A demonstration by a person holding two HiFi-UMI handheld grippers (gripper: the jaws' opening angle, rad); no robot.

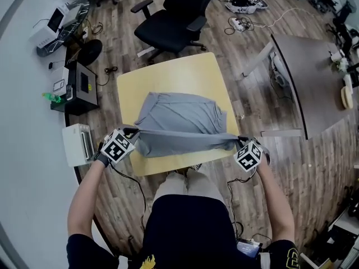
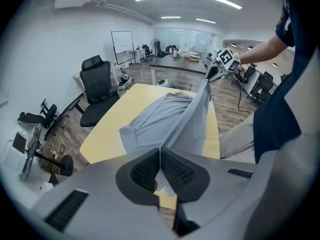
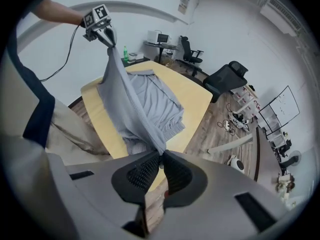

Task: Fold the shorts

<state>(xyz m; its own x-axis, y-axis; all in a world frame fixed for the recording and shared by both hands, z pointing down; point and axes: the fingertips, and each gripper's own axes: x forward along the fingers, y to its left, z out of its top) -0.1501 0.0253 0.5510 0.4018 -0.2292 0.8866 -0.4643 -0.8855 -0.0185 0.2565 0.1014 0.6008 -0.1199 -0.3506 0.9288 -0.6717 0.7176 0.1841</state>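
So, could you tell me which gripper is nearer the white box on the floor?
Left. The left gripper is beside the white box; the right gripper holds the shorts' far end.

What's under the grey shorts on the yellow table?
Only the yellow table shows around the shorts. Their near edge hangs lifted between the left hand-held gripper and the right hand-held gripper; anything beneath the flat part is covered.

Bare tabletop [image 1: 168,74] beyond shorts [image 1: 179,116], office chair [image 1: 168,21] at far edge
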